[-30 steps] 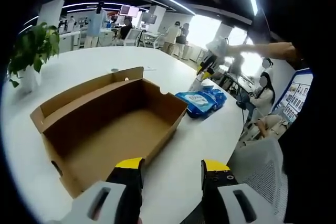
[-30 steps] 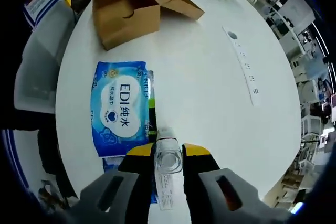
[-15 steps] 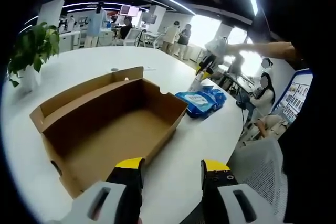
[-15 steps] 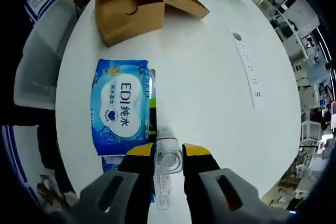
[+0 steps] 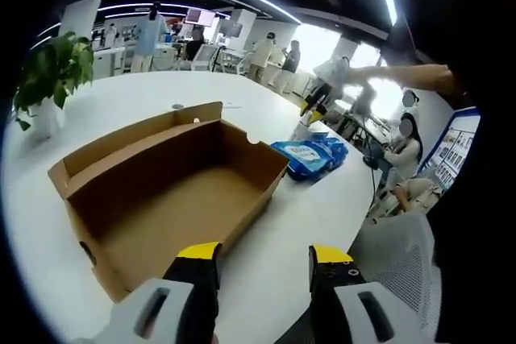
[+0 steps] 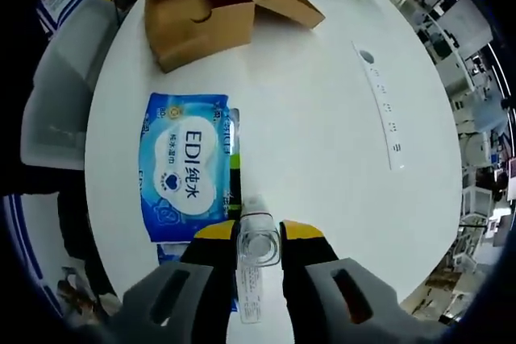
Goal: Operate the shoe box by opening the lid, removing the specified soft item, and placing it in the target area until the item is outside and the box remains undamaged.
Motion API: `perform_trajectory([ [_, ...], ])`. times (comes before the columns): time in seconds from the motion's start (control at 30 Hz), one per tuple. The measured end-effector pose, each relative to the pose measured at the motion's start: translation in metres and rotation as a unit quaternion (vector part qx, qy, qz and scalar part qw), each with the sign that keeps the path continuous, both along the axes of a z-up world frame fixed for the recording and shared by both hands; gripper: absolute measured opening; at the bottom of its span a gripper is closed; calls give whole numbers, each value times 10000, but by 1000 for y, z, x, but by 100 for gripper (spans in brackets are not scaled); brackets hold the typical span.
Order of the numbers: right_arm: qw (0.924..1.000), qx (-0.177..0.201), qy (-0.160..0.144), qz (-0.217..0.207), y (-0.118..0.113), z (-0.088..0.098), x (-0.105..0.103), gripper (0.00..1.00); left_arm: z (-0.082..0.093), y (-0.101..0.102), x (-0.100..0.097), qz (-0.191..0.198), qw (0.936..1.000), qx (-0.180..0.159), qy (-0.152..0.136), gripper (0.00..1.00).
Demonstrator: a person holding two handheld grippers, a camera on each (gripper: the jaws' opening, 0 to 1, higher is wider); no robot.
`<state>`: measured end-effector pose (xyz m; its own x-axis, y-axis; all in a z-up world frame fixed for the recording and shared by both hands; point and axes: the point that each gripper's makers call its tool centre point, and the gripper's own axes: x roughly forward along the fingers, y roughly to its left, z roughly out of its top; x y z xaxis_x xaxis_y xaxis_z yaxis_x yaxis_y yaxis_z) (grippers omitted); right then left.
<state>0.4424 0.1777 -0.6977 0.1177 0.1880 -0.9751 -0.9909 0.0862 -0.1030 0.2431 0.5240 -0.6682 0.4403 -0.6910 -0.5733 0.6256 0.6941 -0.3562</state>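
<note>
An open, empty brown shoe box point(image 5: 173, 191) lies on the round white table point(image 5: 298, 223), its lid flap folded back on the far side. My left gripper point(image 5: 264, 257) hovers open at the box's near corner, holding nothing. Beyond the box lies a soft blue pack of wet wipes point(image 5: 306, 157). In the right gripper view that pack point(image 6: 184, 165) lies flat just ahead and to the left of my right gripper point(image 6: 258, 235). The right gripper is shut on a clear plastic bottle point(image 6: 258, 246). The box point(image 6: 210, 6) stands at the far end of the table.
A potted plant point(image 5: 48, 70) stands at the table's far left. A white power strip point(image 6: 379, 106) lies on the table right of the pack. A mesh-back chair point(image 6: 52, 94) stands at the table's edge by the wipes. Several people stand in the office behind.
The right gripper view has drifted slightly. The box, the pack and the bottle keep their places, and both grippers hold as before.
</note>
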Motion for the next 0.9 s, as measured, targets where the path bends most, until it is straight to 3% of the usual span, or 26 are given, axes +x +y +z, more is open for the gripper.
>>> perform_trajectory([
  [0.9,10000,-51,1,9,5,-2,3,18,-2,2,0,14,10000,-72,-9,43],
])
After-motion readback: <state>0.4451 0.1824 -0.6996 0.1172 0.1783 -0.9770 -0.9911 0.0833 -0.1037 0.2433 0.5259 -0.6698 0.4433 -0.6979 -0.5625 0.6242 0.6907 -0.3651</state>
